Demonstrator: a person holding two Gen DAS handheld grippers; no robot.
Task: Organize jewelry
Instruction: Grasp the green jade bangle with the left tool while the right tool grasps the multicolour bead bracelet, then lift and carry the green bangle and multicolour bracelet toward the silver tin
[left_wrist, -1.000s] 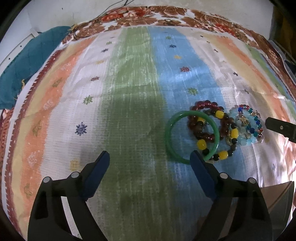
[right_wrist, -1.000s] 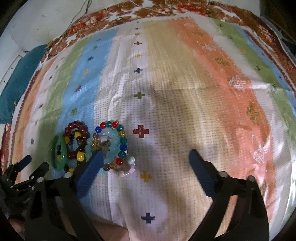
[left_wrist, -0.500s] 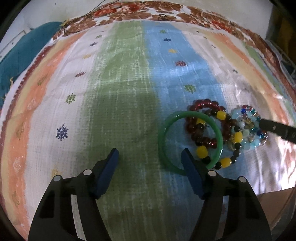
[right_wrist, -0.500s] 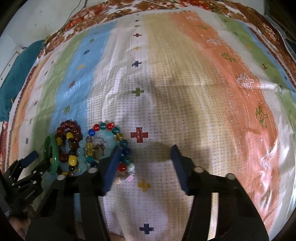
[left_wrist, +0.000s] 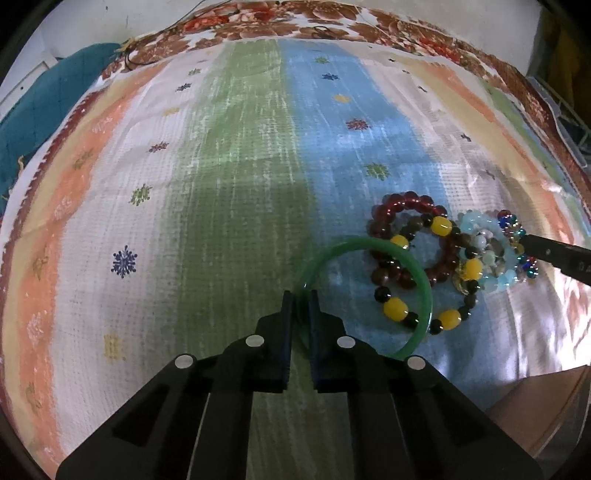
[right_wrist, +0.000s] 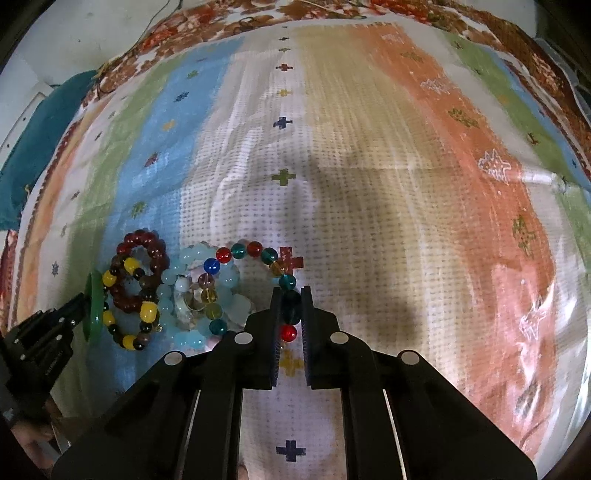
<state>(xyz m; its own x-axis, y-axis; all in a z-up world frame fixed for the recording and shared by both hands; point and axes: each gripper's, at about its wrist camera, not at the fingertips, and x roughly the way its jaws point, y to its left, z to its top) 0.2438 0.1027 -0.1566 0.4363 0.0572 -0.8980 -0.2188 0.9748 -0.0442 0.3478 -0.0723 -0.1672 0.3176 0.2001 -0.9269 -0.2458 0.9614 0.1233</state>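
Your left gripper (left_wrist: 300, 301) pinches the green bangle (left_wrist: 424, 291); your right gripper (right_wrist: 288, 302) clamps the multicolour bead bracelet (right_wrist: 255, 249), both amid the tangled pile on the striped cloth (left_wrist: 236, 166). Pull apart carelessly and overlapping bead strands may snag, dragging neighbours along.

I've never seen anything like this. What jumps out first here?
A heap of bright bracelets lies on a striped cloth. The left claw pinches the rim of a green bangle at the heap's left edge, while the right claw grips a teal bead of a multicolored bead bracelet.
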